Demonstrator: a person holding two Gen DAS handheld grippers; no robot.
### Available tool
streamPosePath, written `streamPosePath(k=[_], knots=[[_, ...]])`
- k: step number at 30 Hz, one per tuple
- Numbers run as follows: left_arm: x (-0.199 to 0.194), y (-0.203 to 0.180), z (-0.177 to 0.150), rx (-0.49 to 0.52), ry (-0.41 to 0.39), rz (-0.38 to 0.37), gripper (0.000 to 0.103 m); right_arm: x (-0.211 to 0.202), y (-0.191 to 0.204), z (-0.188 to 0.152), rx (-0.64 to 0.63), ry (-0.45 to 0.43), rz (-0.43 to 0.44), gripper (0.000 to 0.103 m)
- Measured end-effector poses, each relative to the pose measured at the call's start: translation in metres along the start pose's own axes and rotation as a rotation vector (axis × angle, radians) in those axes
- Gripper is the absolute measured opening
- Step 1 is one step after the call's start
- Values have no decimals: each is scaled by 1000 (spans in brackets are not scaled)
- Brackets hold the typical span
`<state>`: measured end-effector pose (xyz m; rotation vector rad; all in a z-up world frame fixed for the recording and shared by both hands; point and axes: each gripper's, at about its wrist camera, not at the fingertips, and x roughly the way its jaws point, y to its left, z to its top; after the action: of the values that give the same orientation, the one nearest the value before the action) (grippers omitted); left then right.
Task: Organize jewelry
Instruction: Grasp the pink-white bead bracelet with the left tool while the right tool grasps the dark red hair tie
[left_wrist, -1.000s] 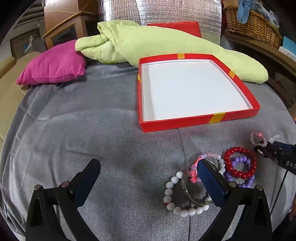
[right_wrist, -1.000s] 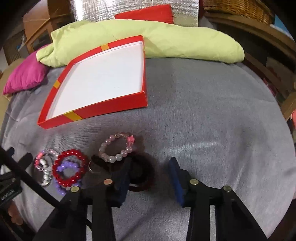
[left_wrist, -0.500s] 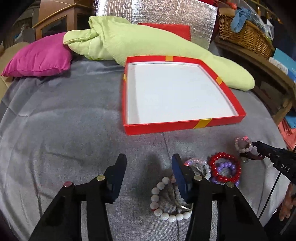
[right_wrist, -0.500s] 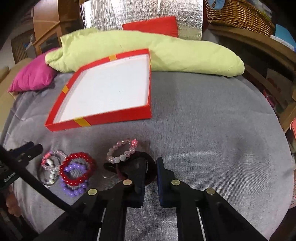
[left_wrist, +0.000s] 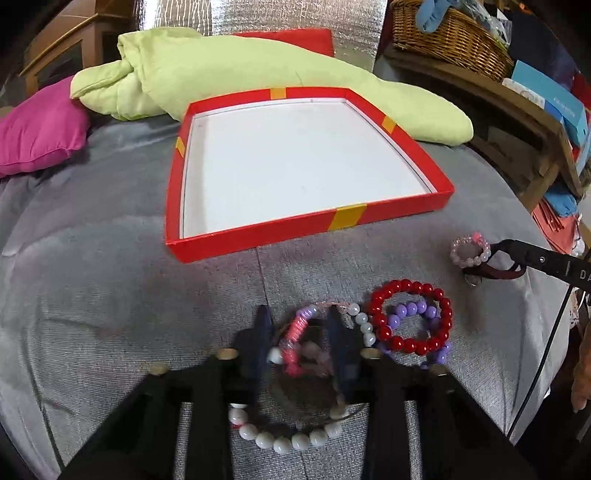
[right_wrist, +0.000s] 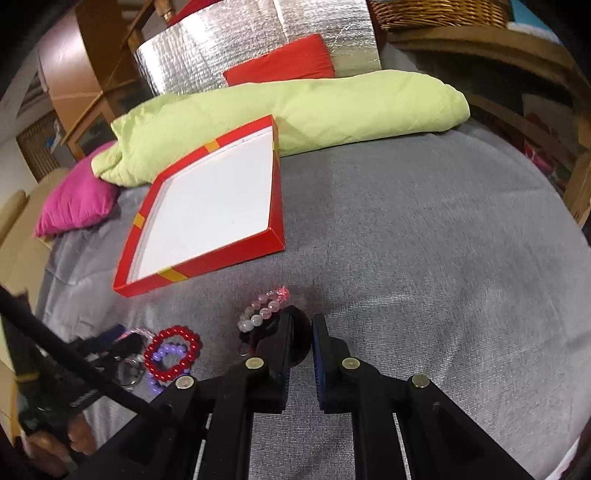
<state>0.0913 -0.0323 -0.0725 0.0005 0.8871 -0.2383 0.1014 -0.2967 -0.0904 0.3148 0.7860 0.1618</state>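
A shallow red box (left_wrist: 258, 236) with a white floor lies open on the grey blanket; it also shows in the right wrist view (right_wrist: 207, 264). My left gripper (left_wrist: 301, 338) is closing around a pink and clear bead bracelet (left_wrist: 295, 332), with a white bead bracelet (left_wrist: 291, 439) under it. A red bead bracelet (left_wrist: 410, 315) lies over a purple one (left_wrist: 410, 308) just to the right. My right gripper (right_wrist: 303, 334) is shut on a dark red bangle (right_wrist: 301, 345). A pale pink bead bracelet (right_wrist: 262, 308) lies against it.
A green quilt (left_wrist: 229, 70) and a magenta pillow (left_wrist: 37, 133) lie behind the box. A wicker basket (left_wrist: 450, 37) and wooden shelves stand at the right. The grey blanket (right_wrist: 424, 240) spreads wide to the right.
My left gripper moved right over the pink and clear bracelet and narrowed around it. My right gripper closed on the dark red bangle and stays there.
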Motion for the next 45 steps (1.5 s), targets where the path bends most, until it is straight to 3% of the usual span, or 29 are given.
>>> streamPosePath(k=[2, 5, 8, 11, 17, 20, 26, 28, 30, 32, 35, 38, 42, 45], knots=[[-4, 5, 1, -23, -17, -16, 11, -6, -1, 2, 14, -26, 31, 11], [-9, 10, 2, -32, -34, -36, 8, -18, 2, 4, 37, -78, 128, 11], [-17, 13, 3, -33, -62, -54, 7, -30, 7, 5, 28, -138, 173, 11], [-29, 18, 5, -45, -104, -57, 7, -33, 12, 5, 35, -147, 235, 12], [-37, 31, 8, -75, -128, -42, 7, -1, 3, 4, 104, 4, 154, 30], [-39, 34, 7, -71, -133, -37, 7, 2, -7, 3, 144, 14, 128, 55], [-35, 41, 5, -99, -112, -32, 7, 21, -11, -1, 136, 96, 57, 57], [-33, 45, 4, -125, -99, -30, 7, 27, -6, -4, 98, 120, 52, 56], [-32, 50, 4, -148, -89, -30, 7, 31, 0, -7, 50, 128, 30, 44], [-30, 52, 3, -161, -79, -31, 7, 35, 8, -10, -7, 144, -7, 15], [-28, 53, 1, -165, -68, -27, 8, 28, 13, -10, -37, 96, -22, 8], [-27, 54, 1, -170, -64, -27, 8, 13, 11, -6, -39, 21, -30, 8], [-24, 52, 2, -170, -57, -28, 10, 5, 2, -3, -3, -10, -13, 8], [-22, 52, 2, -177, -50, -22, 29, 5, 0, -1, 20, 2, 14, 8]])
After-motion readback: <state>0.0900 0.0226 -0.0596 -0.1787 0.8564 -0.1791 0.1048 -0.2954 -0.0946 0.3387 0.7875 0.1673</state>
